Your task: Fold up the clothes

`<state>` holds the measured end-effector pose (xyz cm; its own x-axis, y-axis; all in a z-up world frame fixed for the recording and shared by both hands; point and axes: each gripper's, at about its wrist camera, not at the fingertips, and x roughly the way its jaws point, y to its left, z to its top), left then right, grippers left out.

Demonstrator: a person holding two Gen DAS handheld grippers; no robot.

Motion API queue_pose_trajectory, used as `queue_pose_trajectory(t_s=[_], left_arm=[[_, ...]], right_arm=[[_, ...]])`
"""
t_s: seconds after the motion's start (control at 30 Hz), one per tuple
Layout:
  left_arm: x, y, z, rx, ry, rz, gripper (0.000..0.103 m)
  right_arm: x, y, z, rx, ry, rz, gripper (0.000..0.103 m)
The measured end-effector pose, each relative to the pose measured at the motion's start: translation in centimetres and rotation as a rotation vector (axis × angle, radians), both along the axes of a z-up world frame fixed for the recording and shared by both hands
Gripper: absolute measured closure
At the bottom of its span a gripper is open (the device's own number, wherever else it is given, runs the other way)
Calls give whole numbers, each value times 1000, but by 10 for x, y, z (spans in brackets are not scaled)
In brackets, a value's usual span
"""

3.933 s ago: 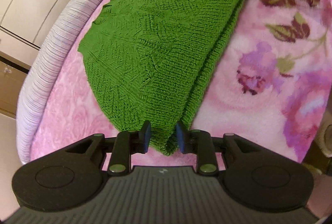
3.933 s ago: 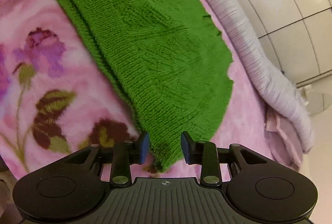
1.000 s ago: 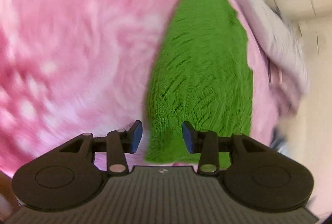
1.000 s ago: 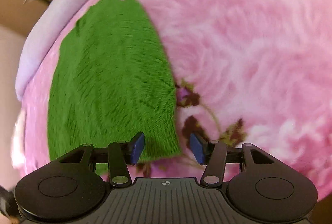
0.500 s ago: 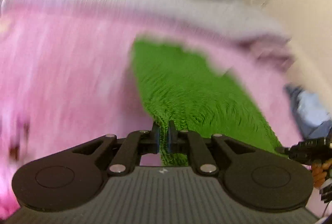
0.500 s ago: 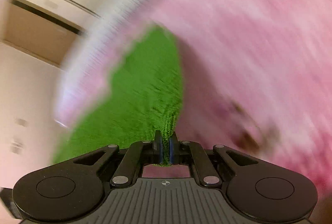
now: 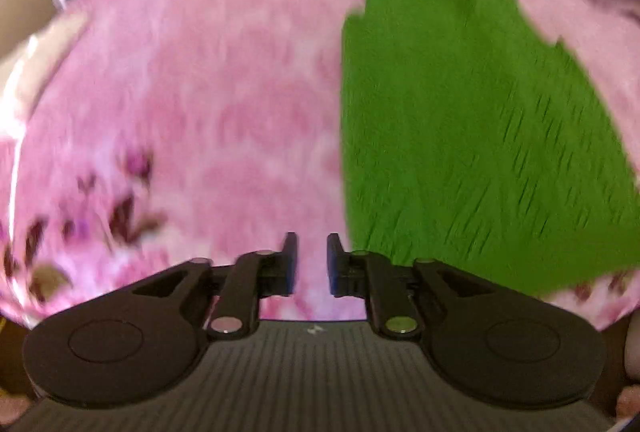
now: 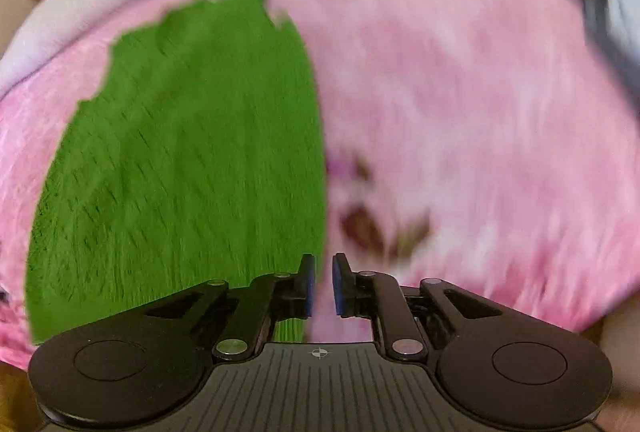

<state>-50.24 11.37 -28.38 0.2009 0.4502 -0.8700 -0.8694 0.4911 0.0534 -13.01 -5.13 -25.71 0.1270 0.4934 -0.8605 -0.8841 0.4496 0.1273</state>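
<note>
Green knit garment (image 7: pixel 460 135) now lies flat, folded narrow, near far edge of pink blanket (image 7: pixel 208 103). Left gripper (image 7: pixel 308 260) and right gripper (image 8: pixel 320 282) just reopened slightly, nothing between jaws, both off cloth. Fold released; next fold likely crosswise.

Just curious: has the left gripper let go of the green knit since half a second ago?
Yes. Left gripper has just opened, now left of the knit, over pink blanket.

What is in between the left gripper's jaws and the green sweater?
Only pink flowery blanket. In the left wrist view, the left gripper, its jaws just opening and holding nothing, sits beside the green sweater, with bare blanket showing in the gap.
</note>
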Motion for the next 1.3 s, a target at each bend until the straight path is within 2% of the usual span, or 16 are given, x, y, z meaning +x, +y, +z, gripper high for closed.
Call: queue_pose_trajectory(t_s=[0.07, 0.17, 0.23, 0.33, 0.47, 0.53, 0.67, 0.77, 0.8, 0.83, 0.9, 1.07, 1.17, 1.2, 1.27, 1.3], left_arm=[[14, 9, 4, -37, -126, -61, 92], [49, 18, -11, -114, -283, -172, 92], [81, 20, -26, -114, -326, -257, 94], [119, 18, -48, -57, -310, -349, 94], [135, 11, -81, 69, -134, -448, 85], [124, 10, -81, 76, -129, -439, 82], [115, 13, -60, 12, -121, -418, 80], [111, 28, -40, -11, -148, -365, 78], [107, 39, -36, -15, -165, -329, 75], [103, 50, -32, -18, -182, -293, 71], [95, 82, -30, -22, -217, -183, 64], [73, 158, -50, -49, -216, 109, 57], [66, 184, -75, -170, -265, 206, 61], [64, 191, -83, -218, -304, 222, 62], [71, 193, -86, -205, -353, 184, 85], [77, 194, -86, -203, -335, 160, 94]], right_arm=[[-11, 16, 2, 41, -31, 102, 86], [-31, 53, -17, 89, -46, 264, 86], [-47, 82, -33, 117, -79, 362, 86], [-60, 118, -61, 147, -121, 451, 86], [-63, 132, -101, 59, -205, 525, 86], [-53, 119, -100, 35, -196, 482, 86], [-33, 100, -87, -11, -122, 428, 86], [-11, 107, -73, 2, -27, 403, 85], [1, 110, -70, 17, 1, 372, 76], [13, 109, -64, 30, 21, 335, 59], [47, 114, -61, 69, 60, 225, 42], [108, 141, -84, 91, 175, 21, 40], [122, 151, -98, 86, 236, -36, 40], [122, 155, -100, 91, 239, -43, 41], [115, 161, -100, 75, 211, -27, 81], [111, 164, -100, 65, 196, -18, 97]])
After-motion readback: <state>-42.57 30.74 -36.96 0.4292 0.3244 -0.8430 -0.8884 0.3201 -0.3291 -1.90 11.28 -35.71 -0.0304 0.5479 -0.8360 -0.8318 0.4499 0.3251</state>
